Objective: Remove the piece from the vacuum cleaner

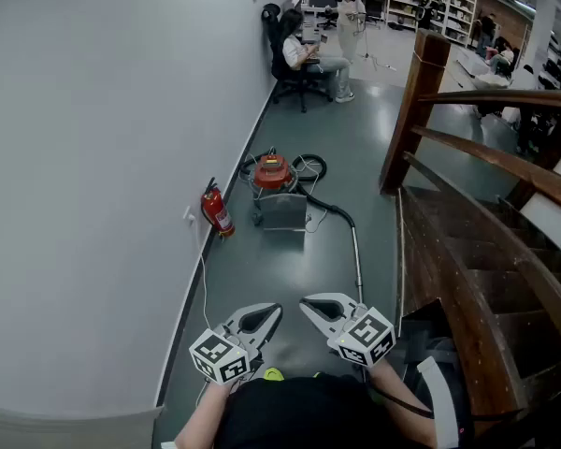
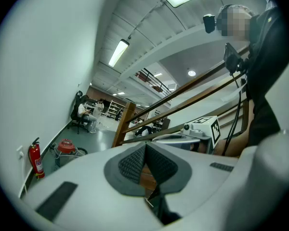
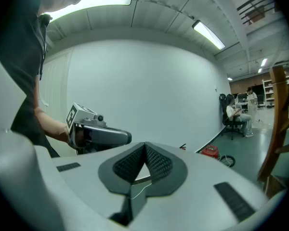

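Head view, lower edge: the left gripper [image 1: 278,309] and right gripper [image 1: 304,304] are held side by side, pointing forward and slightly downward, with their tips angled toward each other and close together. The left fingers [image 2: 132,160] are closed pad against pad with nothing between them, as are the right fingers [image 3: 156,161]. The left forearm [image 1: 198,421] and right forearm [image 1: 394,388] extend bare behind the left marker cube [image 1: 220,356] and right marker cube [image 1: 366,336].
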